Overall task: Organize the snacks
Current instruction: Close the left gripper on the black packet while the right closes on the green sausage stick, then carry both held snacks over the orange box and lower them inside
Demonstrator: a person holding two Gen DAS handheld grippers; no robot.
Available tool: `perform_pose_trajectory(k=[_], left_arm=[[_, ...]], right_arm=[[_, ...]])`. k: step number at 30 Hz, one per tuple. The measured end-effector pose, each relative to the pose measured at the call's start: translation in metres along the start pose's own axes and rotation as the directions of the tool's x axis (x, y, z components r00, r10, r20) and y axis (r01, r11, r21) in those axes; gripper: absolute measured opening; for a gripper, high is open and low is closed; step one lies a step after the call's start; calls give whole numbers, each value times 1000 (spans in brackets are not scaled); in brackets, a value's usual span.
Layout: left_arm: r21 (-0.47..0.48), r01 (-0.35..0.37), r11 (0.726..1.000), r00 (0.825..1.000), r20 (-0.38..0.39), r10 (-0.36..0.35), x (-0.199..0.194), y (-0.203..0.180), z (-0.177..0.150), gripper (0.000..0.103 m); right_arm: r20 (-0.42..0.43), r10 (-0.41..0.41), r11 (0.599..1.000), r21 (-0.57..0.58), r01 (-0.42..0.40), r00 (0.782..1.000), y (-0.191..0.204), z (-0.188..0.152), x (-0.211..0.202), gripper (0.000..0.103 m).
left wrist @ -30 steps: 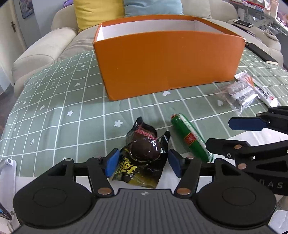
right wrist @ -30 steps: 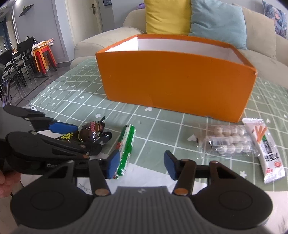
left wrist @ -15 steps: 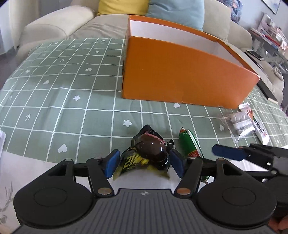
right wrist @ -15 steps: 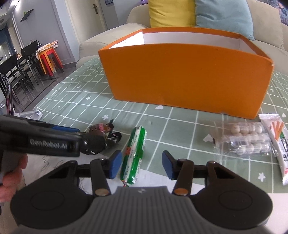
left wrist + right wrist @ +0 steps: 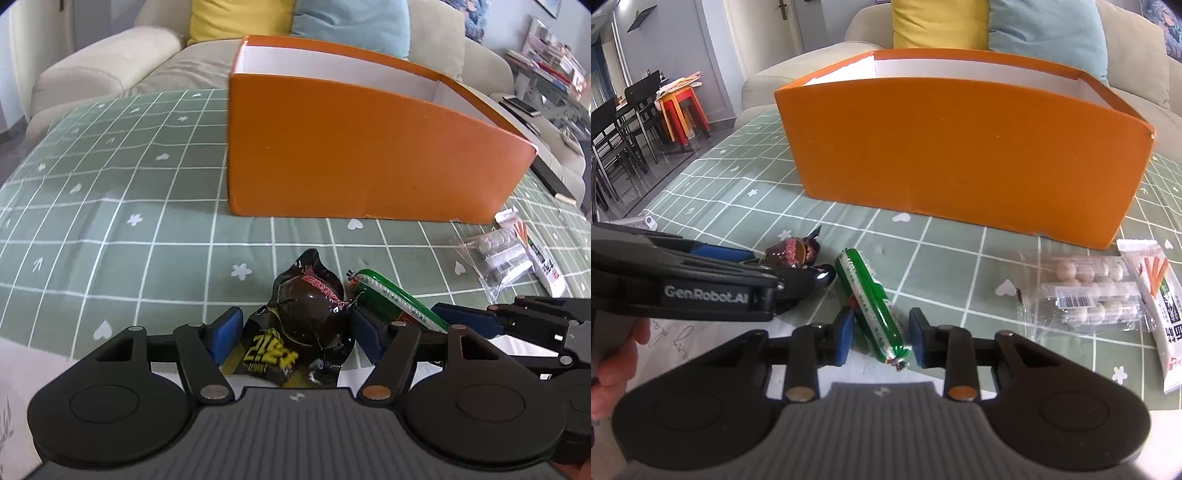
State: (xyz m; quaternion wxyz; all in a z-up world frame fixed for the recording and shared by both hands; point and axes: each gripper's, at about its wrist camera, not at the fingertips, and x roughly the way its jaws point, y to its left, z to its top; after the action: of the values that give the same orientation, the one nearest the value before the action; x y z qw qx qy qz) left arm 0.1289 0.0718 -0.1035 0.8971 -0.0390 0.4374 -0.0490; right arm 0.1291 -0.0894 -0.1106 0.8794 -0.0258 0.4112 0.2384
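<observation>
A dark brown snack packet with yellow print (image 5: 299,332) lies on the green checked tablecloth between the open fingers of my left gripper (image 5: 295,334); it also shows in the right wrist view (image 5: 794,254). A green sausage stick (image 5: 873,302) lies beside it, its near end between the open fingers of my right gripper (image 5: 881,334); it also shows in the left wrist view (image 5: 391,297). Neither gripper visibly presses its snack. A large orange box (image 5: 960,147) with a white inside stands open behind them.
A clear pack of small white balls (image 5: 1082,291) and a white stick-snack packet (image 5: 1156,295) lie to the right of the sausage. A white sheet (image 5: 713,332) lies under the near table edge. A sofa with yellow and blue cushions (image 5: 240,22) is behind the table.
Both grippers moved forward and lower. The right fingers now straddle the sausage's near end and have narrowed. The left fingers stay around the dark packet.
</observation>
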Motion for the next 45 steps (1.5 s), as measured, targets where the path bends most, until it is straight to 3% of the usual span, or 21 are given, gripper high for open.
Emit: perform_pose_trajectory(k=[11, 15, 22, 28, 45], left_arm=[[49, -9, 999, 1000, 4, 9, 4, -8, -3, 66], [71, -21, 997, 1000, 19, 19, 4, -12, -5, 59], [86, -37, 996, 999, 33, 34, 4, -14, -5, 46], [71, -34, 997, 999, 39, 31, 3, -15, -6, 43], [24, 25, 999, 998, 52, -26, -23, -24, -8, 43]], right_arm=[[26, -6, 998, -65, 8, 1000, 7, -3, 1, 32], [32, -23, 995, -99, 26, 999, 10, -4, 1, 24], [27, -58, 995, -74, 60, 998, 4, -3, 0, 21], [15, -54, 998, 12, 54, 998, -9, -1, -2, 20], [13, -50, 998, 37, 50, 999, -14, -1, -27, 19]])
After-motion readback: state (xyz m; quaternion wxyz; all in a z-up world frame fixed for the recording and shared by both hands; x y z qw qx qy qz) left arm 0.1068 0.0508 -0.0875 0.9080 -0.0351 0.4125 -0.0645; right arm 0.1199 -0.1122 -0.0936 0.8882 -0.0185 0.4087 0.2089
